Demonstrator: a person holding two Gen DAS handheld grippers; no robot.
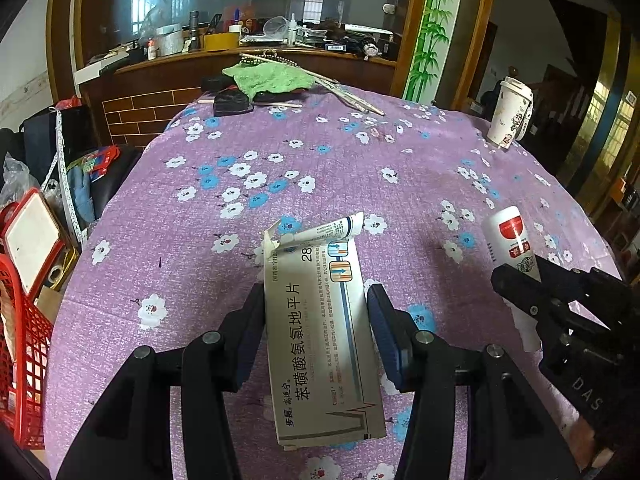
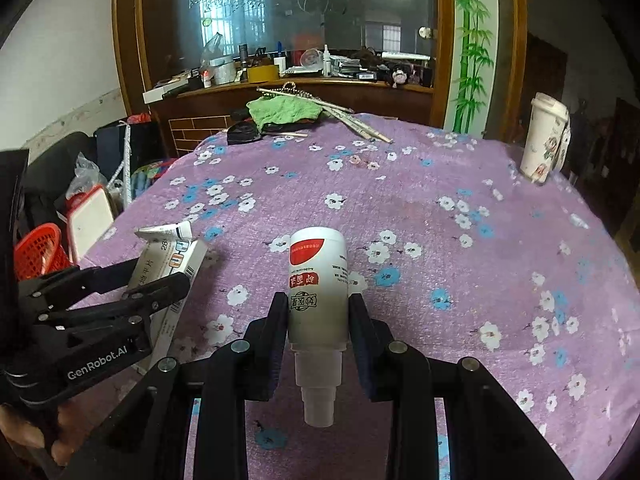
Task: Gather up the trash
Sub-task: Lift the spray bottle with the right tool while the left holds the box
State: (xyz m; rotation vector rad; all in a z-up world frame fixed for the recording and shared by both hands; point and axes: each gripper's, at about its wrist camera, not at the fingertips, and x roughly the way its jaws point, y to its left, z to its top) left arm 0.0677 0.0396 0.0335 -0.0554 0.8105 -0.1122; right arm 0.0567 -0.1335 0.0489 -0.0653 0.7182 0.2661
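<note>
My left gripper (image 1: 316, 292) is shut on a white medicine box (image 1: 320, 340), pads pressed on its long sides. The box hangs a little above the purple flowered tablecloth (image 1: 360, 184). A squeezed white tube (image 1: 324, 232) lies across the box's torn far end. To the right, my right gripper (image 2: 319, 300) is shut on a white bottle with a red label (image 2: 318, 280), nozzle end toward the camera. In the right wrist view the left gripper (image 2: 156, 276), box (image 2: 176, 256) and tube (image 2: 168, 233) sit at the left. The bottle (image 1: 508, 236) and right gripper (image 1: 516, 280) show at the left view's right edge.
A lidded paper cup (image 2: 546, 140) stands at the table's far right edge. A green cloth (image 1: 266, 76), dark items and long sticks (image 1: 352, 100) lie at the far end. A red basket (image 1: 20, 340) and clutter sit off the table's left side.
</note>
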